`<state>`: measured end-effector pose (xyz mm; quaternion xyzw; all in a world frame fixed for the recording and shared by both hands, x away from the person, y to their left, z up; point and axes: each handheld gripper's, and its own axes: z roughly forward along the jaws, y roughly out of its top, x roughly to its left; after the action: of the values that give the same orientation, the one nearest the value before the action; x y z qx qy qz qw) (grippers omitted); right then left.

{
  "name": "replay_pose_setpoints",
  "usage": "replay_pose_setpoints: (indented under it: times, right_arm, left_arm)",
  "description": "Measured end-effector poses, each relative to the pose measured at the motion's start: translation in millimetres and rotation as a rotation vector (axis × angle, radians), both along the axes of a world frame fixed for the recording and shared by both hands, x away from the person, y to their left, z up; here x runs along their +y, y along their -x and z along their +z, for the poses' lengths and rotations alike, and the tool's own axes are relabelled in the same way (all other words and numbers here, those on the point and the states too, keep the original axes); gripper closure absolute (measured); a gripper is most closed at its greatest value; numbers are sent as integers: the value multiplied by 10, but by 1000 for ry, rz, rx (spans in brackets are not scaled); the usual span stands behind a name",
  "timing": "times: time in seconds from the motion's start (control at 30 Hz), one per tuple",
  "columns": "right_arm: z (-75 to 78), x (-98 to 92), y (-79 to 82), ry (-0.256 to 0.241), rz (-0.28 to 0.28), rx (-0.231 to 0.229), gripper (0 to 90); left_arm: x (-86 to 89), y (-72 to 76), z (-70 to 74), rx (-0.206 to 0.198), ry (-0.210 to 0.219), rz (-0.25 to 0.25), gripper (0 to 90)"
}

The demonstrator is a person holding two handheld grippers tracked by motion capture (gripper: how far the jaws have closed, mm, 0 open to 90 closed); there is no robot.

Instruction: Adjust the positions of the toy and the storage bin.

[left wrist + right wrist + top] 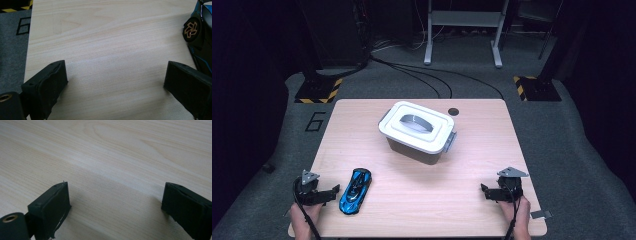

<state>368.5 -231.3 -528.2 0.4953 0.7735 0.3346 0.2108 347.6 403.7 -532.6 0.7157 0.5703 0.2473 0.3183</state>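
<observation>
**Nothing picked up yet**

My left gripper (329, 192) rests with jaws spread wide and empty; the blue toy car (355, 190) lies just beside it, untouched. My right gripper (488, 191) is likewise wide open, holding nothing. The lidded box (417, 131) stands closed mid-table (412, 210). I judge all the work remains.

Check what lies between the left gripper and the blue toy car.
Nothing: bare wooden table separates the open left gripper from the blue toy car in the left gripper view.
</observation>
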Motion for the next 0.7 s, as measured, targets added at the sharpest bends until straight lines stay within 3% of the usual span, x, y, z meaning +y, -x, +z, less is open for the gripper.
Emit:
replay_pose_setpoints:
  times: [0.7]
  right_arm:
    - [0, 0, 1, 3, -4, -5, 77]
  left_arm:
    - [1, -2, 4, 5, 0, 0, 48]
